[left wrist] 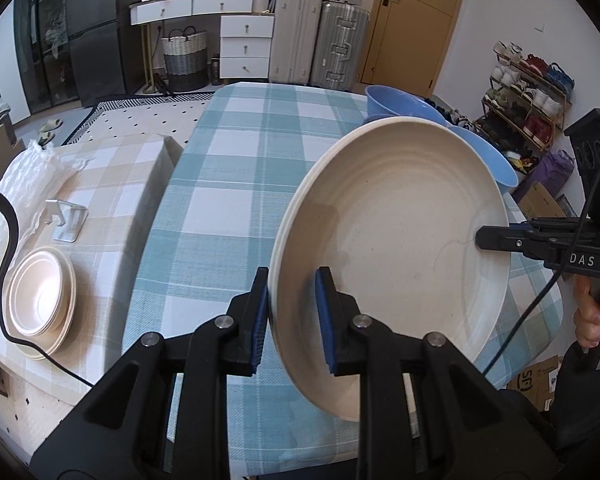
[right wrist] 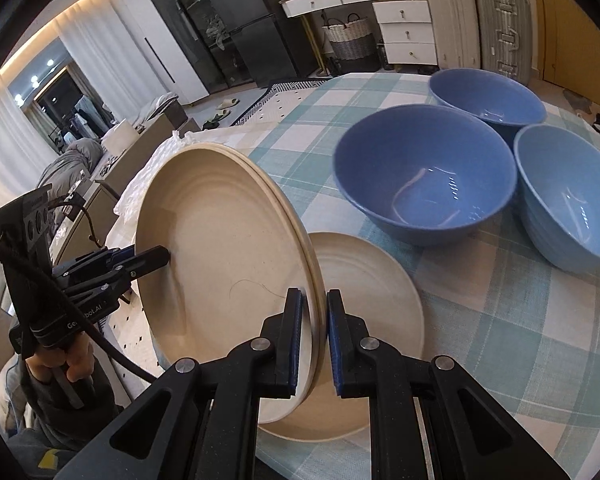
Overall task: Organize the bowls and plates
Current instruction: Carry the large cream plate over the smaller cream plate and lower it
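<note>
The left hand-held gripper (left wrist: 293,322) clamps its blue ribbed pads narrowly on the near rim of a cream plate (left wrist: 396,256), a round, matte, faintly speckled dish with shallow rings pressed into its well. The right hand-held gripper (right wrist: 313,342) pinches the opposite rim of the same plate (right wrist: 228,248), its black fingers nearly together; the edge there looks doubled, as if two plates are stacked. The plate is tilted steeply, lifted off the desk (left wrist: 236,168), which is covered in a woven teal-and-white checked cloth. Both grippers point downward, and a hand (left wrist: 592,312) wraps the right one's handle, a black cable trailing from it. Under the raised plate, another cream plate (right wrist: 364,280) lies flat on the cloth. Beyond it stand three glossy, deep, round blue bowls (right wrist: 424,172) close together. On the beige checked surface to the left sits a small stack of cream dishes (left wrist: 42,300).
</note>
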